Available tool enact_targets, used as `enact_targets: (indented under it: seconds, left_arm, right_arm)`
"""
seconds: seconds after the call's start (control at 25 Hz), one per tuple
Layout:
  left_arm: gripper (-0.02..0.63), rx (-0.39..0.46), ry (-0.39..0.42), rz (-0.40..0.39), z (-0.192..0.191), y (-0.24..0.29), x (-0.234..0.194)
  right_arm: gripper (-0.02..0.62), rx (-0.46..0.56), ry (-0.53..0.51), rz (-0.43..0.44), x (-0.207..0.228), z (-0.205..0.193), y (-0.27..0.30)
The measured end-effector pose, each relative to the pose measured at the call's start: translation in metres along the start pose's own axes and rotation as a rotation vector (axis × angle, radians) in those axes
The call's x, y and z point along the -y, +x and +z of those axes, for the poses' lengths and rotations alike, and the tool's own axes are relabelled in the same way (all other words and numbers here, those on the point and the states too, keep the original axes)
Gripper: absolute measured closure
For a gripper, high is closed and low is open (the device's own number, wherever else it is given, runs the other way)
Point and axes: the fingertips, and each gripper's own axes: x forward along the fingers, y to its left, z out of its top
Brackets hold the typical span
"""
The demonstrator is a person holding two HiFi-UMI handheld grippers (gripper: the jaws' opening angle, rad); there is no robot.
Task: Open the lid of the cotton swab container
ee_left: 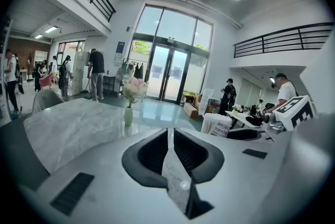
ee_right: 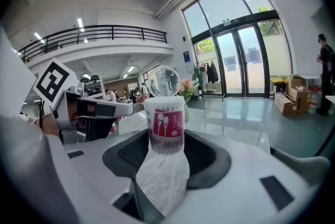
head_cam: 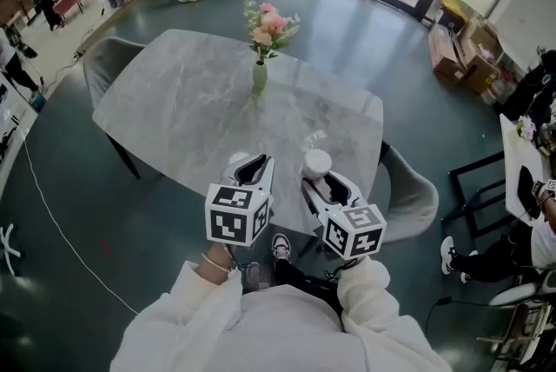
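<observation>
Head view: both grippers sit over the near edge of the grey marbled table (head_cam: 191, 101). The right gripper (head_cam: 326, 188) is carrying the small white cylindrical cotton swab container (head_cam: 316, 163), and the left gripper (head_cam: 252, 166) is just beside it. There's a pale green vase of pink flowers (head_cam: 260, 75) further back. You honestly can't read the lid from up here.

Left gripper view: its jaws are pressed nearly together with nothing between them, just tabletop showing through the slit. The container is off to the right, apart from the tips.

Right gripper view: this is the useful one. The jaws are pinching the container low on its body, and the clear round plastic lid (ee_right: 166, 81) stands up above the rim, so it looks already flipped open to me. The swab tips are showing.

What worries me is that low grip. If the left gripper nudges the lid, the tube could twist or lean in the pads. The swabs could spill, or the lid could flop shut again.
</observation>
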Motion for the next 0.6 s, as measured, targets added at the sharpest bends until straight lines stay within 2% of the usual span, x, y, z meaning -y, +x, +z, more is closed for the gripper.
enact_targets:
  seconds: [0.36,0.6]
  left_arm:
    - [0.566,-0.012,-0.014,-0.011,-0.022,-0.021,0.008]
    - [0.566,0.004,-0.006,-0.01,-0.021,-0.022,0.013]
  right_arm:
    - [0.329,0.014,-0.007,-0.008,-0.022,-0.005,-0.018]
    - [0.33,0.024,-0.012,-0.013,-0.022,-0.002,-0.026]
